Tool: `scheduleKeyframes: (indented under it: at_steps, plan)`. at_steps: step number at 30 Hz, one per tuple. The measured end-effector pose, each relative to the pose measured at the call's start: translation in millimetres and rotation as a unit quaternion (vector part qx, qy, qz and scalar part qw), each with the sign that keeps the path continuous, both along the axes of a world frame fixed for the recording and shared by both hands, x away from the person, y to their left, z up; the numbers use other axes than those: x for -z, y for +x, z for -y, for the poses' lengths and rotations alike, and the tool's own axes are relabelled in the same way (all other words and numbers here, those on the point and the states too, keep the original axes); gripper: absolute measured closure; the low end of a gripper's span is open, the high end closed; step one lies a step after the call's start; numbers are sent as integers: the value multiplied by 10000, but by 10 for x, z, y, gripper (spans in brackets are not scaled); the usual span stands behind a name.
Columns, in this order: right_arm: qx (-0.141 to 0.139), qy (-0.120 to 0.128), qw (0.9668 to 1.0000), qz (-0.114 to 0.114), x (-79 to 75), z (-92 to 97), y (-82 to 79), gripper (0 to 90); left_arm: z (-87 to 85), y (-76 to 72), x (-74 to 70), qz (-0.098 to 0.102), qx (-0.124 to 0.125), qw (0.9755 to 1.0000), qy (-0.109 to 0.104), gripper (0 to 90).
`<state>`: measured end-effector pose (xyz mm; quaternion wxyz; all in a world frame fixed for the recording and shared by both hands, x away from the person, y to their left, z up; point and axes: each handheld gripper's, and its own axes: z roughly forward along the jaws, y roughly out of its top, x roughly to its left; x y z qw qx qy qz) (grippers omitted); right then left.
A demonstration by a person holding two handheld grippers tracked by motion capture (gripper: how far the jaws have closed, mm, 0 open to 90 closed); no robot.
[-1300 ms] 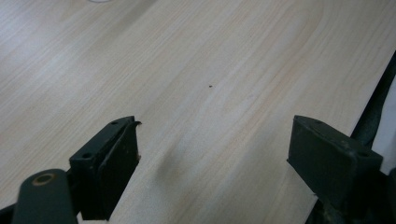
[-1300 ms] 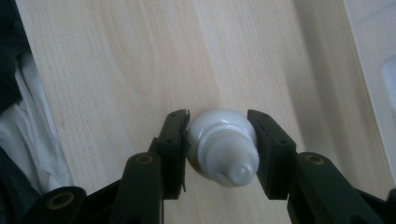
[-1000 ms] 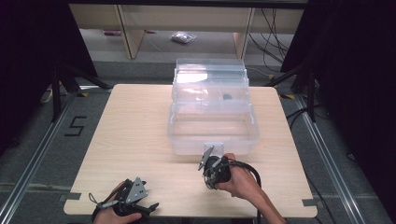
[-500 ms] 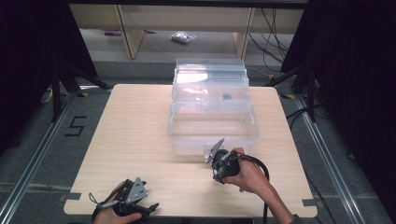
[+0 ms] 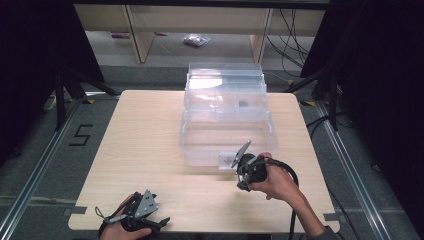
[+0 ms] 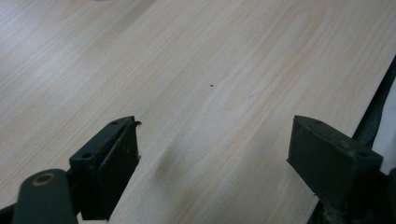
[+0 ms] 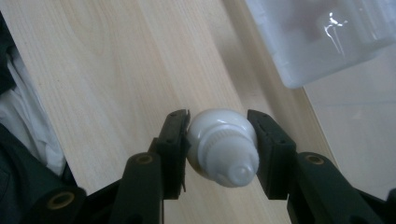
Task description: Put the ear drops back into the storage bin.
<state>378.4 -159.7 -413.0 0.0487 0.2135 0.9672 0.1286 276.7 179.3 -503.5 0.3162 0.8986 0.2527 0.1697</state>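
Observation:
My right gripper (image 7: 219, 140) is shut on a small white bulb-shaped piece (image 7: 220, 145) with a ribbed neck, held above the wooden table (image 7: 107, 70). In the high view this right gripper (image 5: 246, 172) hovers just in front of the near right corner of a clear plastic tiered box (image 5: 225, 125). My left gripper (image 5: 152, 222) rests at the table's front left edge. In its own view the left gripper (image 6: 212, 154) stands open, with only bare wood between its jaws.
A corner of the clear box (image 7: 327, 37) shows at the upper right of the right gripper view. A small dark item (image 5: 243, 104) lies in the box's upper tier. Shelving and cables stand on the floor beyond the table (image 5: 150, 130).
My right gripper has moved to the right and a little up with the white piece, closer to the box's front. The left gripper has stayed put.

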Motion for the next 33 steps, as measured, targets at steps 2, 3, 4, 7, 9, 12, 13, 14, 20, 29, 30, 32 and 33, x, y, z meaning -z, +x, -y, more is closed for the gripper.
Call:
scheduleKeyframes:
  at_steps: [2, 3, 4, 7, 9, 12, 13, 14, 20, 29, 30, 32, 33]
  plan:
    - [21, -54, 10000, -59, -36, 31, 22, 602, 0, 1, -5, -7, -3, 10000, 10, 156]
    - [99, -78, 9999, -89, -45, 39, 20, 602, 0, -1, -4, -9, 2, 10000, 13, 156]
    - [66, -28, 10000, -11, -52, 58, 27, 602, 0, 0, -1, -6, 2, 10000, 15, 156]
    - [64, -5, 10000, 6, -97, 102, 42, 602, 16, 1, 14, 31, -108, 9999, -108, 156]
    - [89, -6, 10000, 32, -127, 134, 51, 602, 16, -2, 16, 30, -103, 9999, -106, 156]
    - [165, -20, 9999, 37, -179, 178, 55, 602, 18, -9, 18, 4, -166, 9997, -163, 156]
    - [103, 9, 9999, 78, -193, 197, 67, 602, 18, -2, 21, -3, -157, 9998, -138, 156]
    - [113, 8, 9999, 105, -210, 208, 72, 602, 16, -1, 15, 42, -110, 9999, -95, 156]
    - [164, -2, 9998, 142, -305, 274, 108, 602, 19, 4, 22, 57, -120, 9999, -105, 156]
    - [269, -21, 9995, 170, -470, 365, 173, 602, 21, -8, 24, 19, -177, 9997, -182, 156]
    - [324, -25, 9993, 162, -484, 370, 175, 602, 14, -3, 14, 43, -103, 9999, -111, 156]
    - [268, -40, 9994, 200, -517, 391, 201, 602, 0, 3, 1, 20, -11, 10000, 25, 156]
    - [300, -44, 9994, 166, -528, 399, 209, 602, 19, 3, 24, 52, -118, 9998, -141, 156]
